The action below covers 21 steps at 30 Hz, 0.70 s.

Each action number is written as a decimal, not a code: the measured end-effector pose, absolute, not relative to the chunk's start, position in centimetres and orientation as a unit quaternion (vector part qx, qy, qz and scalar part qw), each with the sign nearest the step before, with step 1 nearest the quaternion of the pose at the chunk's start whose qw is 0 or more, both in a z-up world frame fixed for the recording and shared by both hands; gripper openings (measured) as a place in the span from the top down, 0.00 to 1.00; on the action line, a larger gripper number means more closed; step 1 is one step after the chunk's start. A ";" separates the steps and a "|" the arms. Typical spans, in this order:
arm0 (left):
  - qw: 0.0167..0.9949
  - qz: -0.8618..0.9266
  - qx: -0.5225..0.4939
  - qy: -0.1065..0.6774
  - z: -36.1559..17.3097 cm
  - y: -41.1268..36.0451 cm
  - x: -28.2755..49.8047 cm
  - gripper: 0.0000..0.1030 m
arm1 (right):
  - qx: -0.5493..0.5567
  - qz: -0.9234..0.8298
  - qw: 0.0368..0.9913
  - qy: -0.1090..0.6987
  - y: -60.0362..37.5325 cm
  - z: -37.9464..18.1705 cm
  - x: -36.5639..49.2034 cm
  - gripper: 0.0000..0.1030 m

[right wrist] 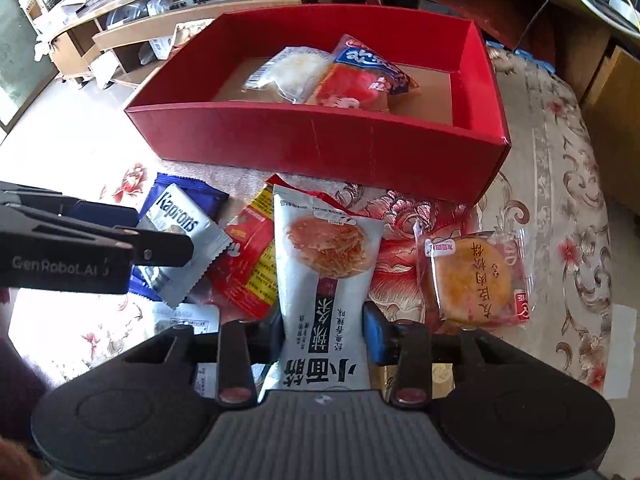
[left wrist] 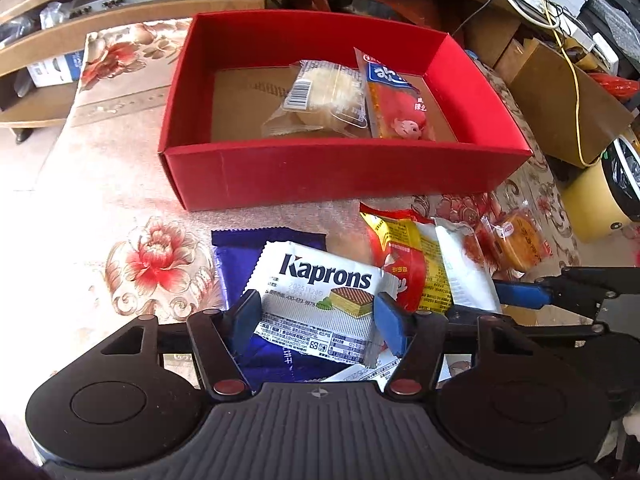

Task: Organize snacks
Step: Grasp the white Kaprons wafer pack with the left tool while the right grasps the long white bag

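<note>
A red box [left wrist: 320, 176] [right wrist: 320, 140] stands on the flowered tablecloth and holds a clear-wrapped pastry [left wrist: 324, 98] [right wrist: 288, 70] and an orange-and-blue packet [left wrist: 394, 96] [right wrist: 360, 80]. My left gripper [left wrist: 316, 314] is shut on a white Kaprons wafer packet [left wrist: 320, 300] [right wrist: 180, 232], which lies over a dark blue packet [left wrist: 236, 268]. My right gripper [right wrist: 324, 330] is shut on a white noodle-cake packet [right wrist: 324, 280] [left wrist: 466, 272]. A red-and-yellow packet [left wrist: 404, 256] [right wrist: 248, 268] lies between them. A round orange cake in clear wrap [right wrist: 472, 280] [left wrist: 518, 246] lies to the right.
Wooden shelves [left wrist: 80, 36] with clutter stand behind the table on the left. A cardboard box [left wrist: 560, 104] and yellow cable [left wrist: 576, 80] sit at the right. A yellow round container [left wrist: 600, 196] stands past the table's right edge.
</note>
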<state>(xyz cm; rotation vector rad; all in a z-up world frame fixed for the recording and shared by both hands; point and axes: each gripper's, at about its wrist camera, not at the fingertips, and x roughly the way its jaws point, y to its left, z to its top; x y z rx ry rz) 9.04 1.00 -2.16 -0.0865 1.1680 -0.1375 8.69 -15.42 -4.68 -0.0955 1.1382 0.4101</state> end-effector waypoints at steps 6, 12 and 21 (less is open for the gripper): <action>0.830 -0.056 -0.048 0.553 -2.1 1.3 8.8 0.27 | -0.051 0.197 0.822 0.532 -15.4 -4.7 8.5 0.66; 0.836 -0.074 -0.043 0.542 -0.8 1.4 7.7 0.16 | -0.047 0.201 0.822 0.531 -15.9 -4.5 8.5 0.66; 0.794 -0.026 -0.206 0.571 -2.8 4.1 6.9 0.18 | -0.057 0.204 0.827 0.522 -15.6 -3.9 8.2 0.66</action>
